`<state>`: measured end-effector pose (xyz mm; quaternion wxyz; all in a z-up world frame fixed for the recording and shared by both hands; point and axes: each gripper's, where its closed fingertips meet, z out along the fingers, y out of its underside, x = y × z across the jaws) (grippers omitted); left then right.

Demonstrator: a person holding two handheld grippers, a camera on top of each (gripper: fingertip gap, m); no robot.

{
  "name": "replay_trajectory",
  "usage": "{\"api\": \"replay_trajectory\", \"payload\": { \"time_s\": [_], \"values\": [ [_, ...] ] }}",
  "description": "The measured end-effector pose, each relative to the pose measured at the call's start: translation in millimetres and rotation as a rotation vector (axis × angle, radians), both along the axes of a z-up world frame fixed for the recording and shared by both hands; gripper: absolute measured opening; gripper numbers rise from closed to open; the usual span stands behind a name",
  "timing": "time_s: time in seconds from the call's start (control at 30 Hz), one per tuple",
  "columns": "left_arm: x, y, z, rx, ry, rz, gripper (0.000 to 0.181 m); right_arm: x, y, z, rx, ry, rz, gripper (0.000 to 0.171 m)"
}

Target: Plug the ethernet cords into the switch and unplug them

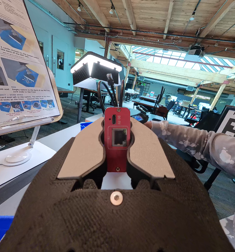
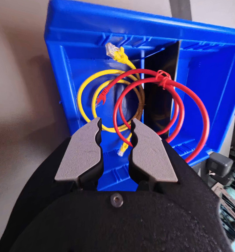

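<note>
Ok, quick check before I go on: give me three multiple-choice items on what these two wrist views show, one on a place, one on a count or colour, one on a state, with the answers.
1. Where do the yellow cord and the red cord lie?
A. In the blue bin
B. On the floor
C. Hanging from the lamp

2. How many coiled cords lie in the bin?
A. One
B. Two
C. Four

3. What state is the left gripper in?
A. Open and empty
B. Shut on the red switch
C. Shut on a yellow cord

Answers:
1 A: both coils rest on the bin's floor beside its black divider.
2 B: one yellow and one red coil show, no more.
3 B: the switch sits clamped between its fingers, its end port facing the camera, while the right gripper is open above the cords.
</note>
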<state>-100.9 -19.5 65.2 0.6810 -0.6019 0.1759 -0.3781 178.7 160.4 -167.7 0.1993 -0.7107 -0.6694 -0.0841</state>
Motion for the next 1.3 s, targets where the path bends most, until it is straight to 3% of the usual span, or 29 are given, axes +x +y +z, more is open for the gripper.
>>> {"api": "replay_trajectory", "payload": {
  "time_s": [0.23,0.37,0.53,0.73,0.93,1.13,1.3],
  "values": [
    [1.3,2.2,-4.4,-0.013,0.008,-0.003,0.029,-21.5,31.4,-42.4,-0.050,-0.052,-0.088,0.030],
    [-1.4,1.6,-3.6,-0.010,0.011,0.003,0.029,-28.6,39.7,-50.5,-0.091,-0.010,-0.083,0.013],
    [-7.0,1.6,-2.4,-0.009,-0.004,0.007,0.030,-24.2,23.5,-28.4,-0.210,0.043,-0.059,0.006],
    [0.2,1.5,-3.2,-0.013,0.003,-0.006,0.029,-14.0,-26.2,13.9,-0.508,0.086,-0.007,0.003],
    [8.3,-1.3,-3.7,-0.009,0.025,-0.018,0.029,3.6,-37.1,17.6,-0.637,0.045,-0.054,0.003],
    [3.7,3.2,-6.8,-0.024,0.006,-0.014,0.029,27.3,1.5,7.4,-0.374,-0.132,-0.089,0.003],
    [4.9,3.7,-8.5,-0.027,0.016,-0.013,0.029,-0.8,-2.3,-8.4,-0.330,-0.109,0.008,0.007]
  ]
}}
